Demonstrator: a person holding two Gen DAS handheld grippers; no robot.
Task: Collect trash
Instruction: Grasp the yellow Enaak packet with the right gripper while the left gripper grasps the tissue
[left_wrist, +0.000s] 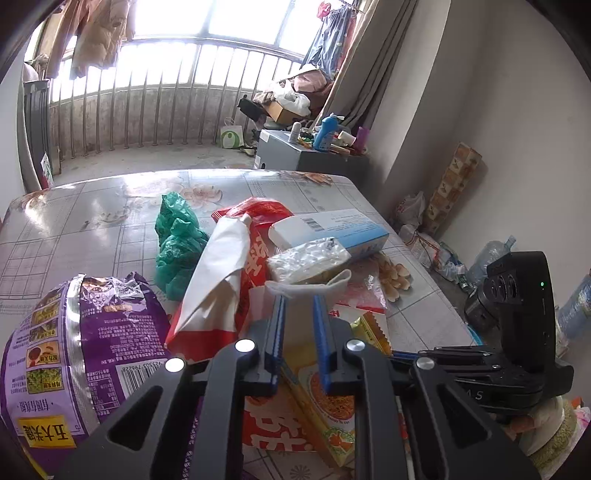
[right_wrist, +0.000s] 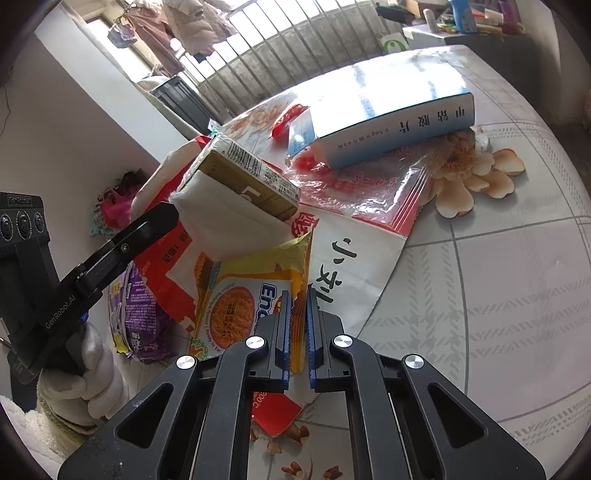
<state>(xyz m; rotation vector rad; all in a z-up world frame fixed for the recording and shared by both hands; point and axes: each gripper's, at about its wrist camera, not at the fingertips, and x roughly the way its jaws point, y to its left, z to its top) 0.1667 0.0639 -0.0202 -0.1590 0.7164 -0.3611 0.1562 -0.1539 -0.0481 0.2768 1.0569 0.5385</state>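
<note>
The left gripper (left_wrist: 300, 295) has its blue fingers (left_wrist: 277, 325) clenched on a tissue pack (left_wrist: 306, 260), pinching the white edge of its wrapper; in the right wrist view the same pack (right_wrist: 236, 195) hangs lifted at centre left, held by a black finger tip. The right gripper (right_wrist: 297, 295) at lower centre has its fingers (right_wrist: 284, 325) clenched on the torn edge of a yellow noodle wrapper (right_wrist: 236, 295), which lies on the pile. The trash sits heaped on a floral desk (left_wrist: 92, 221): a green plastic bag (left_wrist: 177, 240) at centre left, a purple snack bag (left_wrist: 77, 350) at lower left, a red and white bag (left_wrist: 221, 273) in the middle, and a white and blue box (left_wrist: 332, 229) to the upper right of the pack. In the right wrist view the box (right_wrist: 388, 122) rests on a clear red-printed wrapper (right_wrist: 362, 195) in the upper middle. A gloved hand (right_wrist: 85, 376) holds the left gripper's handle at lower left
</note>
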